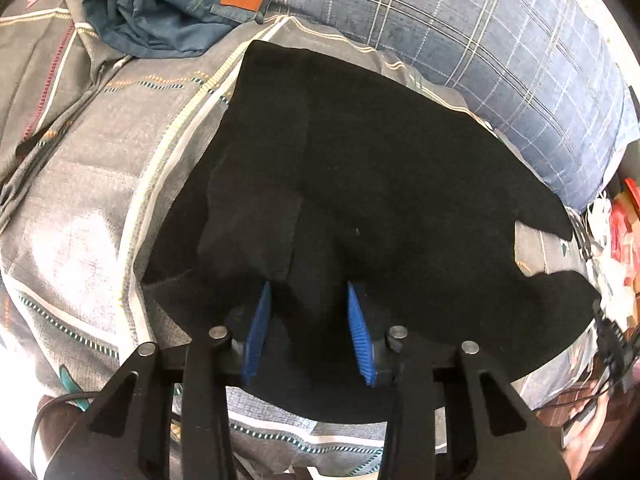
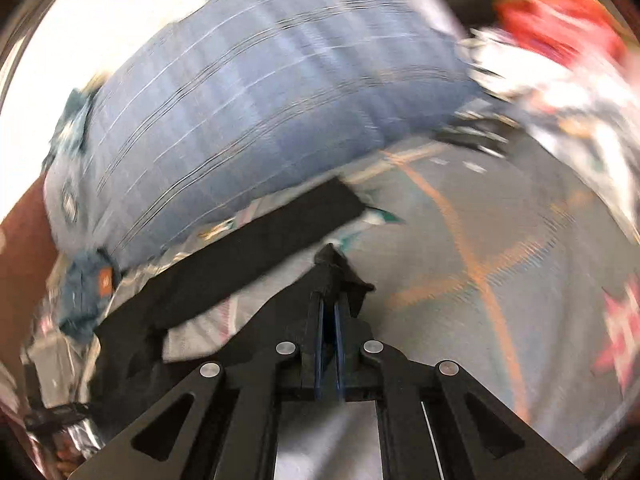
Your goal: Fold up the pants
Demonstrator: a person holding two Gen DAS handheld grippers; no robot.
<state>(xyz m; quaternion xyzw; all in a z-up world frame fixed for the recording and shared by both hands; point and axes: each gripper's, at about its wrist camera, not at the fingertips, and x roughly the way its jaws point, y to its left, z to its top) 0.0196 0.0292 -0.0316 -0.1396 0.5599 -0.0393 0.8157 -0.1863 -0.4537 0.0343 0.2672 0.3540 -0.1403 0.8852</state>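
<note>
Black pants (image 1: 360, 184) lie spread on a grey patterned bedsheet (image 1: 100, 208). My left gripper (image 1: 309, 292) hovers over their near edge with its blue pads (image 1: 256, 328) apart and black cloth between and under them. In the blurred right wrist view, my right gripper (image 2: 329, 276) is shut on a corner of the black pants (image 2: 240, 256) and holds it lifted, the cloth stretching away to the left above the sheet (image 2: 500, 240).
Folded blue jeans (image 1: 180, 8) with an orange patch lie at the far left. A blue checked pillow (image 1: 480, 48) runs along the far side, also in the right wrist view (image 2: 260, 100). Red and white clutter (image 1: 616, 224) sits off the bed's right edge.
</note>
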